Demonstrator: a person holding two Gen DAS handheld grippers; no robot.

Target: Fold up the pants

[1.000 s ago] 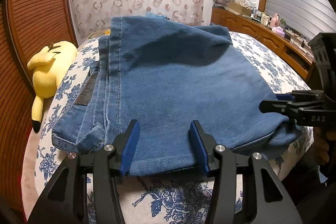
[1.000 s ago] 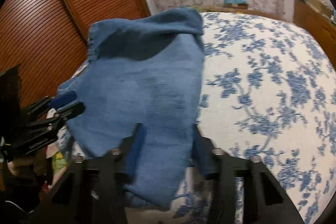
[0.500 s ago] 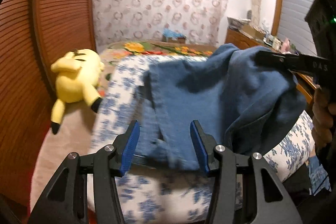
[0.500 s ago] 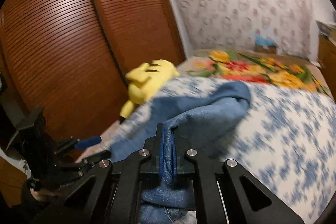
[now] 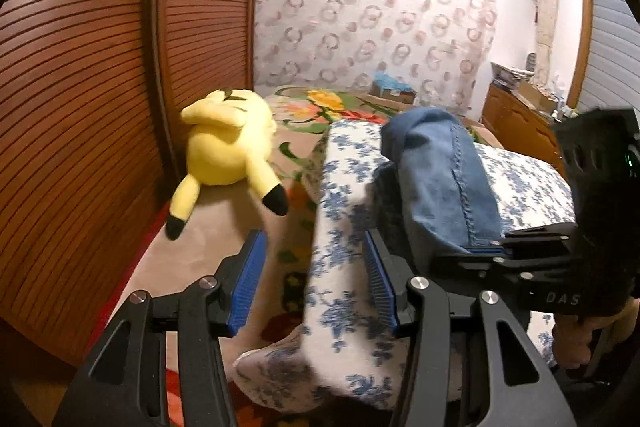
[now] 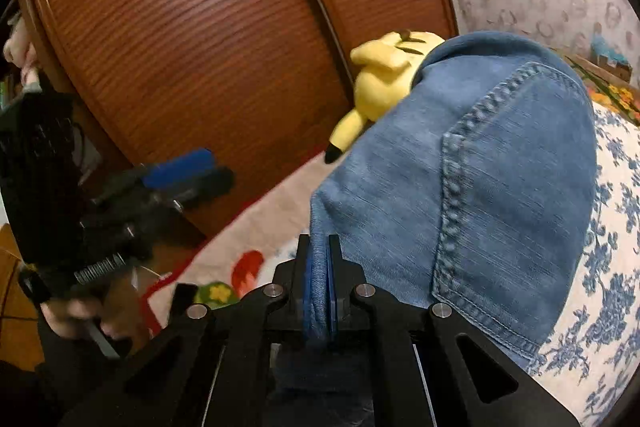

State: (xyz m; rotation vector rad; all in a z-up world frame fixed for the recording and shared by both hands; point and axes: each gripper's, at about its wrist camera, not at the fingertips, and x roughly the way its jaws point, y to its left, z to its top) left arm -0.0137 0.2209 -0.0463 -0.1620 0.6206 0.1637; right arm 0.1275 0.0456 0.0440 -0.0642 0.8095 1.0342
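Our right gripper (image 6: 319, 291) pinches one edge of the blue denim pants (image 6: 480, 187), lower centre. Our left gripper (image 5: 312, 283) gapes empty. We judge the unheld side may sag and skew the fold.

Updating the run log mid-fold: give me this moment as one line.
stage: fold underway | right gripper: shut on jeans | left gripper: open, holding nothing | plush toy: beside quilt

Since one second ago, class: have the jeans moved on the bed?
Yes. The jeans then lay spread flat over the blue-flowered cover; now the right claw, shut on their edge, has lifted and bunched them toward the yellow plush toy by the wardrobe.
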